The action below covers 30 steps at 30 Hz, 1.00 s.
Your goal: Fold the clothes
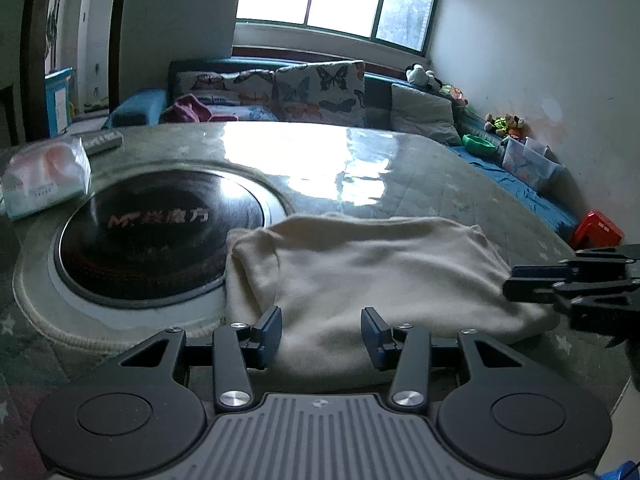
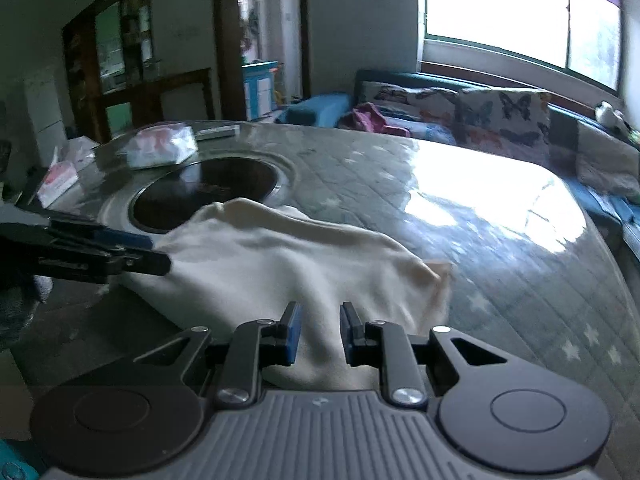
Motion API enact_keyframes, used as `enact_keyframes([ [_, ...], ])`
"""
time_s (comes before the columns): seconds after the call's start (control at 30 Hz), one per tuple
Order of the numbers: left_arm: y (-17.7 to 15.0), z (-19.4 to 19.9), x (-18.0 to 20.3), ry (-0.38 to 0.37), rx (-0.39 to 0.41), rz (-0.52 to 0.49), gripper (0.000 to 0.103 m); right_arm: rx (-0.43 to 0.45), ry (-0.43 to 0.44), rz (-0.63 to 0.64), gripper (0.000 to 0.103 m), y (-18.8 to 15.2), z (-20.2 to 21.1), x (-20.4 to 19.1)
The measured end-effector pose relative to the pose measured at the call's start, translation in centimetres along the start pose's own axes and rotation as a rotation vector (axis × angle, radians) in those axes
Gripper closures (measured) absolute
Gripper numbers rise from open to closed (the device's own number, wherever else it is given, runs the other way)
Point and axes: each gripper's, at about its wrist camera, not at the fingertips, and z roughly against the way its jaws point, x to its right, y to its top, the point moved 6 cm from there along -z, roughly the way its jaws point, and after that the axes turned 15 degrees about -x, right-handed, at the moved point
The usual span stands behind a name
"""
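A cream garment point(image 1: 372, 272) lies bunched on the table's near part; it also shows in the right wrist view point(image 2: 280, 256). My left gripper point(image 1: 322, 334) is open, its blue pads either side of the garment's near edge. My right gripper point(image 2: 318, 334) is partly open, with cloth lying between its pads, which stand apart. Each gripper shows in the other's view: the right gripper point(image 1: 520, 284) sits at the garment's right end, the left gripper point(image 2: 156, 256) at its left end.
A round dark cooktop point(image 1: 160, 236) is set in the glass-topped table point(image 1: 320, 156), left of the garment. A tissue pack point(image 1: 44, 178) and a remote point(image 1: 102, 142) lie at the far left. A sofa with butterfly cushions point(image 1: 320, 92) stands behind the table.
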Motion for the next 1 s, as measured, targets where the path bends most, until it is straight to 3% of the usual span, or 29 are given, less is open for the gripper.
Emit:
enact_keyframes([
  [0.23,-0.2,-1.3,0.3,0.015,-0.023,-0.029,0.056,-0.015,0.049,0.085,0.084,1.6,-2.4,-3.4],
  [0.4,-0.3,-1.1,0.1,0.009,-0.02,-0.023,0.056,-0.057,0.03,0.165,0.084,1.5,-3.8,-5.2],
  [1.0,-0.4,0.2,-3.3,0.027,-0.012,0.091,0.054,-0.043,0.062,0.297,0.077,3.4,-2.9,-9.3],
])
